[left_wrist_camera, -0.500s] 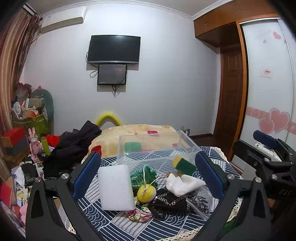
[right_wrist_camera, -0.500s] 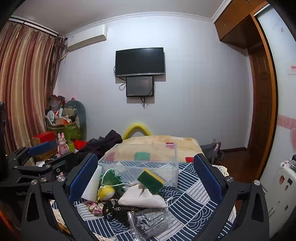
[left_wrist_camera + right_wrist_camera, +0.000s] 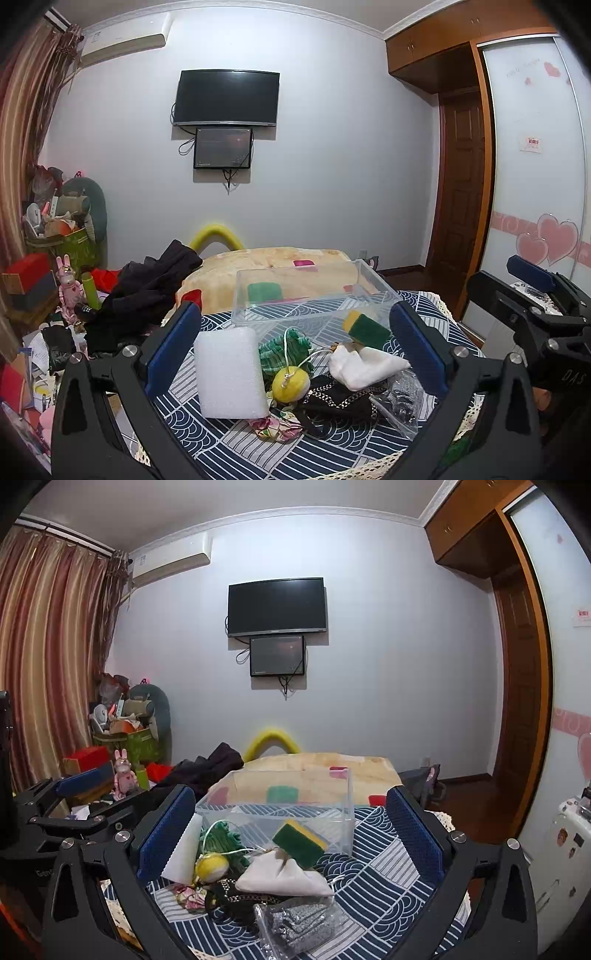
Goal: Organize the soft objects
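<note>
The soft things lie in a heap just in front of the clear box (image 3: 314,295) — a white foam block (image 3: 229,373), a yellow ball (image 3: 290,384), a white pouch (image 3: 364,365) and a green sponge (image 3: 365,326) leaning on the box. The left tongs (image 3: 295,354) and right tongs (image 3: 291,834) both hang spread wide, holding nothing. The block stands upright, nearest the left tongs; the pouch is nearer the right. The dark cloth (image 3: 236,897) under the pouch is hard to make out — half hidden.
</note>
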The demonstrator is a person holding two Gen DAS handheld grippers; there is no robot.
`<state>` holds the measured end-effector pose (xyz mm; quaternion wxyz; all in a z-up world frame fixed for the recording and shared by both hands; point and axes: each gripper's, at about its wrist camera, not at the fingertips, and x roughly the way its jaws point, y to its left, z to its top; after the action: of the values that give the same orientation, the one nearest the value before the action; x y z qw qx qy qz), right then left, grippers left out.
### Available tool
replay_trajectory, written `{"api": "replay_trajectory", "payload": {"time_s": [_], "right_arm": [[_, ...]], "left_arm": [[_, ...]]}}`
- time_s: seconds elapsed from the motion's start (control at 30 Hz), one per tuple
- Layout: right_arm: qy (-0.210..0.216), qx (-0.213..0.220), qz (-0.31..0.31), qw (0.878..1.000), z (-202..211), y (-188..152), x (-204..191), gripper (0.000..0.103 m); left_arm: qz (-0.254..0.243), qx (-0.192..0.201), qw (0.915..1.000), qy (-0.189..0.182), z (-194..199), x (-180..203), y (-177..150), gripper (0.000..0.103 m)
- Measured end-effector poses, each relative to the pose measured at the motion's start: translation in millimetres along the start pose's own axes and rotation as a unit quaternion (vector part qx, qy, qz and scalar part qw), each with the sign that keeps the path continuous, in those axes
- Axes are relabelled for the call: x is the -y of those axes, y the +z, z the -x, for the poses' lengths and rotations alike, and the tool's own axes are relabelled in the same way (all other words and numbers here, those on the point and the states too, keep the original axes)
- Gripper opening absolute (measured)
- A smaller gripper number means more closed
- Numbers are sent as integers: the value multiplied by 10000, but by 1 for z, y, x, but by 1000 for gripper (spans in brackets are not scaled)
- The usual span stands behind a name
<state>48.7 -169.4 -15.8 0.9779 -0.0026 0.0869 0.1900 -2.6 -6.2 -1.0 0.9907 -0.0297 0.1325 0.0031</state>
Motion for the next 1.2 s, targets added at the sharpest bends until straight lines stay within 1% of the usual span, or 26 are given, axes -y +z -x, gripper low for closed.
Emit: {"api": "replay_trajectory", "payload": {"time_s": [0.67, 1.2], "right_arm": [[22, 25, 1, 10000, 2, 1, -1, 103], [41, 9, -12, 10000, 2, 1, -3, 103]], "left_arm": [[-25, 33, 10000, 6, 1, 6, 1, 103], [0, 46, 10000, 5, 5, 3, 2, 103]]}}
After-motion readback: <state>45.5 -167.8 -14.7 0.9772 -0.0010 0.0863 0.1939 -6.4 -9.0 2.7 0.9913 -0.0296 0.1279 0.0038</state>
